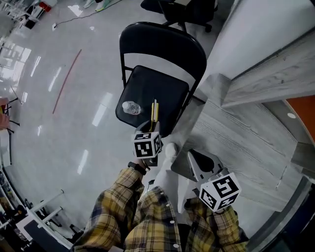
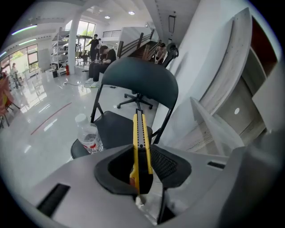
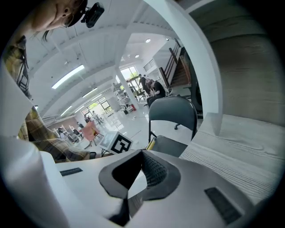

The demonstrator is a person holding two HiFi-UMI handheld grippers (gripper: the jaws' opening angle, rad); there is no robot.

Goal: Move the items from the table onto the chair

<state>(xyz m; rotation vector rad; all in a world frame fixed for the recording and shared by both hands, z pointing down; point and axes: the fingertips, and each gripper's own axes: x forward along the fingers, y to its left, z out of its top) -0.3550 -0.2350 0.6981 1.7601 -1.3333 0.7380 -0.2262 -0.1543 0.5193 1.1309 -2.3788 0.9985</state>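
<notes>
A black folding chair (image 1: 156,83) stands on the floor beside the grey wooden table (image 1: 236,142). A clear water bottle (image 1: 131,107) lies on its seat near the left edge. My left gripper (image 1: 153,126) is shut on a yellow utility knife (image 1: 154,111), which points out over the seat's front right part. In the left gripper view the knife (image 2: 140,133) sticks up between the pads, with the bottle (image 2: 89,137) to its left and the chair back (image 2: 140,80) behind. My right gripper (image 1: 196,161) hovers over the table's near corner, shut, with nothing in it (image 3: 141,168).
A black office chair (image 1: 189,10) stands beyond the folding chair. A white wall panel (image 1: 256,34) runs along the table's far side. Shiny floor (image 1: 59,98) lies to the left. People sit far off in the hall (image 2: 100,60).
</notes>
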